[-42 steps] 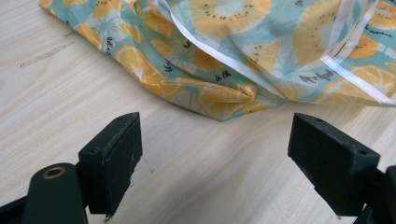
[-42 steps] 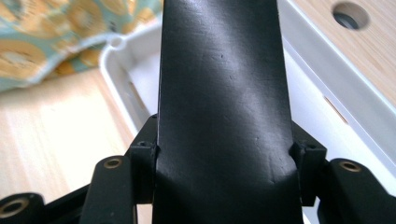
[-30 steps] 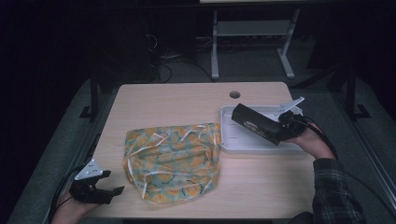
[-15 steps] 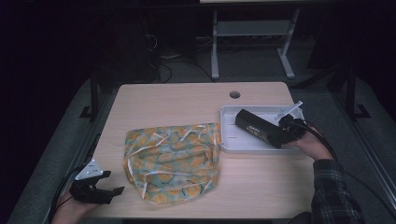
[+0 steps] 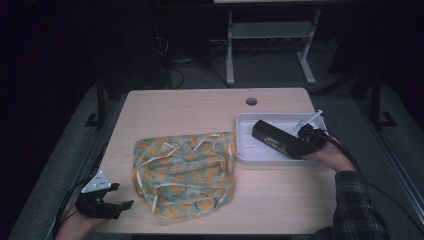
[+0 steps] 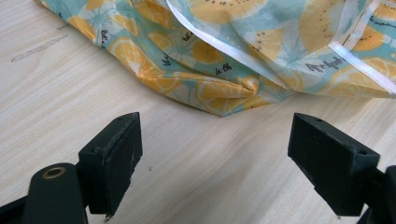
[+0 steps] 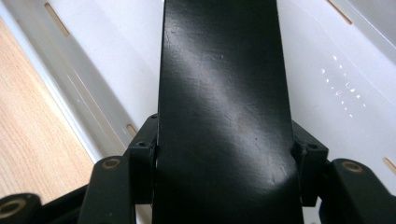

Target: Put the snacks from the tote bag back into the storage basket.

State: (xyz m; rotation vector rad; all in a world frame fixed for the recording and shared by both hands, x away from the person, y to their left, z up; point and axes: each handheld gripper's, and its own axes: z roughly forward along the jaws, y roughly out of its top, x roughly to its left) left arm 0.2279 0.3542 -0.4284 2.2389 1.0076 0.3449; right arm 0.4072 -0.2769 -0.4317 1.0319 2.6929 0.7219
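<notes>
Dark room; pale wooden table with a round hole near its far edge. A white shallow plastic tray sits at the table's right. The right gripper has both jaws clamped on the sides of a long black rectangular box, held over the tray; its long axis runs from the gripper toward the tray's far-left corner. The left gripper rests at the near-left table edge, jaws spread wide and empty, just short of a crumpled orange-and-teal citrus-print cloth.
</notes>
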